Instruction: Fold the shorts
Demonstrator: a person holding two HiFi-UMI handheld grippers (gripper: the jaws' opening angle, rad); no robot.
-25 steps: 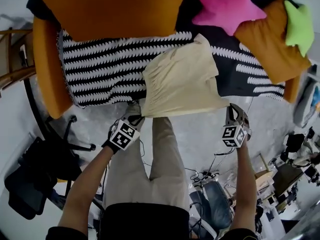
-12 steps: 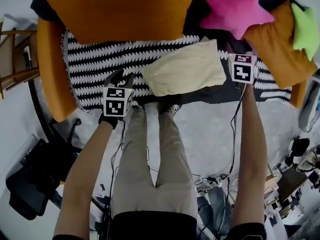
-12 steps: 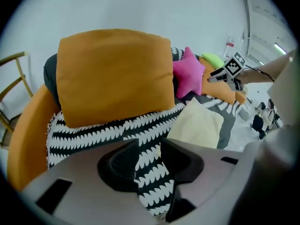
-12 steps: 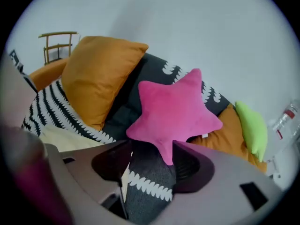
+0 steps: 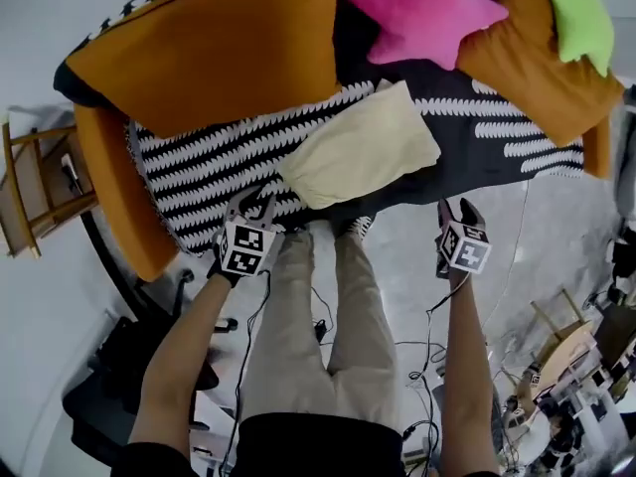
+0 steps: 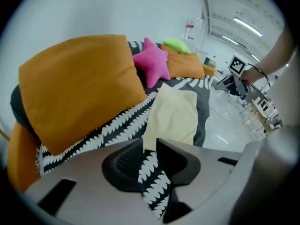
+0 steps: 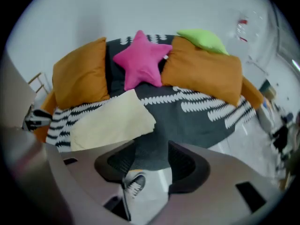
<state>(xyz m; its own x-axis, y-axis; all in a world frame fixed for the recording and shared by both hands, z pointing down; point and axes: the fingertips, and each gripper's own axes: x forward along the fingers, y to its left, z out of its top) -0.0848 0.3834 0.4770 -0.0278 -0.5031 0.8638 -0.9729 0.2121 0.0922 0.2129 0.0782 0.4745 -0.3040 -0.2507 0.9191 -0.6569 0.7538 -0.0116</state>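
Shorts point(image 5: 360, 157): one, folded. Left gripper point(image 5: 251, 205), right gripper point(image 5: 455, 210): two, fingers apart, empty, just closing.

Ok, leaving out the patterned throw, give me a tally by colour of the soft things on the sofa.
Orange cushions: 2
Pink star pillow: 1
Green pillow: 1
Cream shorts: 1
Total: 5

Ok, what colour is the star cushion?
Bright pink; the star cushion shows best in the right gripper view.
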